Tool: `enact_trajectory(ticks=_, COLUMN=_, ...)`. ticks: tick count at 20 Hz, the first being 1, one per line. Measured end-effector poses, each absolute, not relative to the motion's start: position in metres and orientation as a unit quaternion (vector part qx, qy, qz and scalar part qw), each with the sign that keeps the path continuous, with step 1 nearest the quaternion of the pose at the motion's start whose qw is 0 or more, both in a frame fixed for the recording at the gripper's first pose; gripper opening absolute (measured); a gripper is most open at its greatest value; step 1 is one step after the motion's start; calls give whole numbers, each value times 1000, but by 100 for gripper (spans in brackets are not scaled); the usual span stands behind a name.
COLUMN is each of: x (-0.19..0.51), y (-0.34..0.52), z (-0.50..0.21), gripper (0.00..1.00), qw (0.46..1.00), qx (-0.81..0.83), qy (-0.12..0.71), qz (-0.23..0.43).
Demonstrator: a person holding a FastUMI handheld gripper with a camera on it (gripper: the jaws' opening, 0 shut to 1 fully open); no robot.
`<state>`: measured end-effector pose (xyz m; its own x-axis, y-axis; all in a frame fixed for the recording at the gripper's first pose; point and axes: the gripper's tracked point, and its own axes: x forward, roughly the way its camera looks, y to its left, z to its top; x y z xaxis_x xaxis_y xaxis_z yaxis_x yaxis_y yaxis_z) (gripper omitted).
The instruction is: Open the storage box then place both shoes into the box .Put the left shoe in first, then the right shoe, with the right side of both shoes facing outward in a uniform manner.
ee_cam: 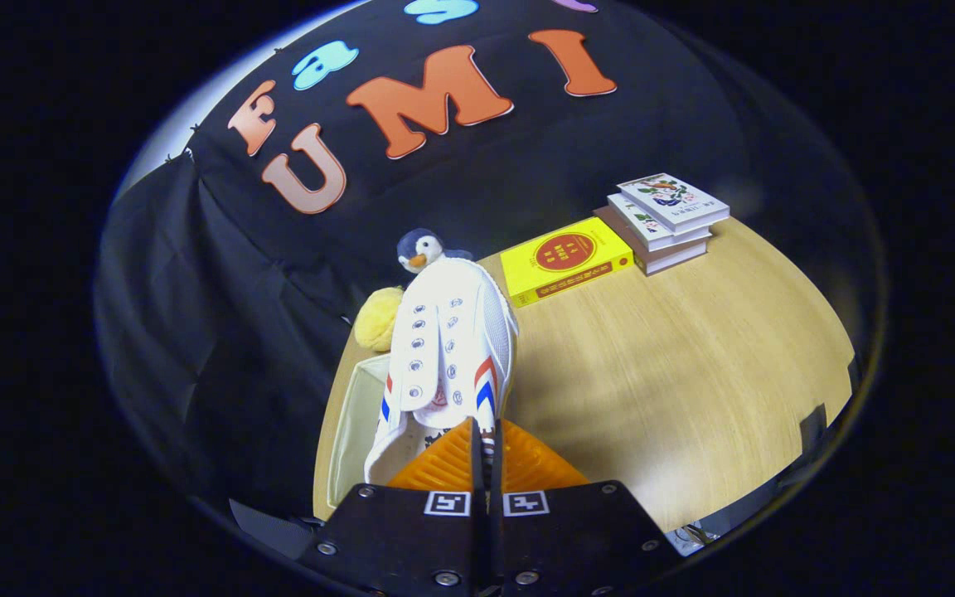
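Now tongs grip the shoe over storage box; penguin toy beyond.

1. Light falls from above; the pale wooden bench is brightly and evenly lit, with a soft sheen at lower centre of the frame.
2. The white canvas shoe with red and blue stripes is sharp, nearly overexposed.
3. Fisheye bending curves the bench edge at lower right.
4. The gripper fingers, pressed on the shoe's heel, sit in shadow.

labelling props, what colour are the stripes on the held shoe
Red and blue stripes on the white lace-up shoe, in the gripper view.
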<state>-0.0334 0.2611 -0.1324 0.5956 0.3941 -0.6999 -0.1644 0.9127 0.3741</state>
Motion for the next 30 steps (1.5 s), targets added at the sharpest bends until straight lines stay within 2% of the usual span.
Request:
enact_trajectory(ticks=6, x=-46, y=308, z=-157, gripper=0, qw=881, qx=111, qy=434, qz=153)
enact_trajectory(ticks=12, x=-48, y=310, z=-186, gripper=0, qw=892, qx=40, qy=438, qz=104)
enact_trajectory(ticks=17, x=-61, y=326, z=-197, gripper=0, qw=888, qx=24, qy=446, qz=112)
enact_trajectory(ticks=23, x=-58, y=325, z=-216, gripper=0, qw=888, qx=-4, qy=452, qz=87)
enact_trajectory(ticks=25, x=-62, y=347, z=-203, gripper=11, qw=888, qx=13, qy=445, qz=117)
enact_trajectory(ticks=28, x=-46, y=348, z=-162, gripper=80, qw=906, qx=8, qy=403, qz=131)
enact_trajectory(ticks=30, x=-39, y=345, z=-128, gripper=96, qw=917, qx=19, qy=374, qz=136)
